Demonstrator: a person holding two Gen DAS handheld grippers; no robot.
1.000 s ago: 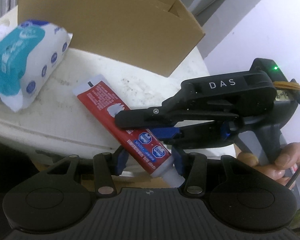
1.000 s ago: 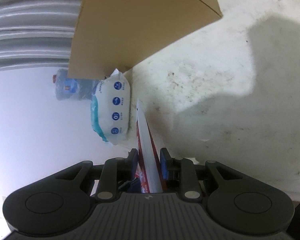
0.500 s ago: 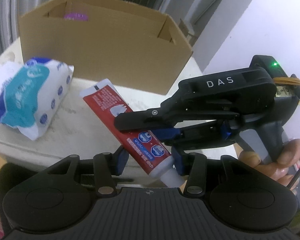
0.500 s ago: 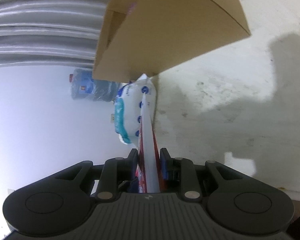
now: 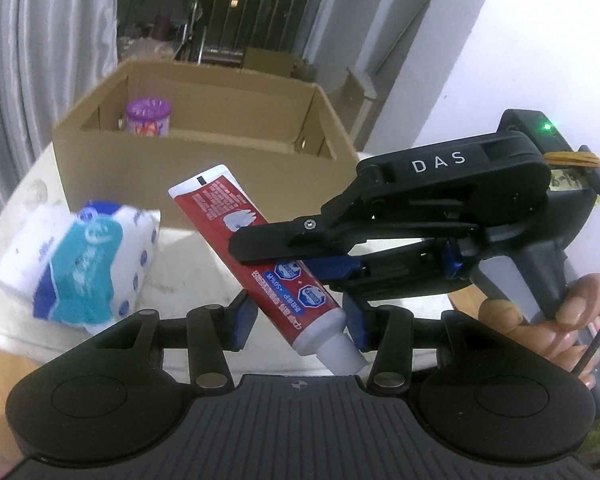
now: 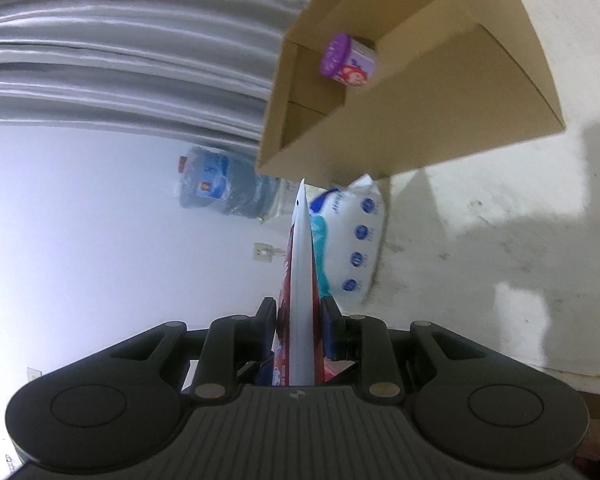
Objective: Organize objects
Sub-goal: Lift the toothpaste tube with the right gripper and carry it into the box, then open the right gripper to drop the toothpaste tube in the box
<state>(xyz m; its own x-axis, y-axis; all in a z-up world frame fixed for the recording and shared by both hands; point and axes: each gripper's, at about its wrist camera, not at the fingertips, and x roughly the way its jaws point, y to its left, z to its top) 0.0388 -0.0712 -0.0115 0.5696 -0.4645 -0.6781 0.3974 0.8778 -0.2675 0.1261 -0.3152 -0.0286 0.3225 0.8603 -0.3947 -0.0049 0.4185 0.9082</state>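
A red toothpaste tube (image 5: 256, 256) with a white cap hangs in the air above the white table (image 5: 180, 248). My right gripper (image 5: 296, 252) is shut on its middle; in the right wrist view the tube (image 6: 302, 280) runs edge-on between the pads. My left gripper (image 5: 298, 322) has its blue pads either side of the tube's cap end with gaps, so it is open. An open cardboard box (image 5: 204, 168) stands behind, holding a purple-lidded jar (image 5: 148, 118). A blue and white wipes pack (image 5: 80, 264) lies left of the tube.
The box (image 6: 420, 92) and jar (image 6: 346, 62) also show in the right wrist view, with the wipes pack (image 6: 352, 248) under the box edge. A water jug (image 6: 224, 188) stands by the white wall. Grey curtains hang at left.
Both grippers have risen with the toothpaste tube off the table. The box's inside and the jar have come into view.
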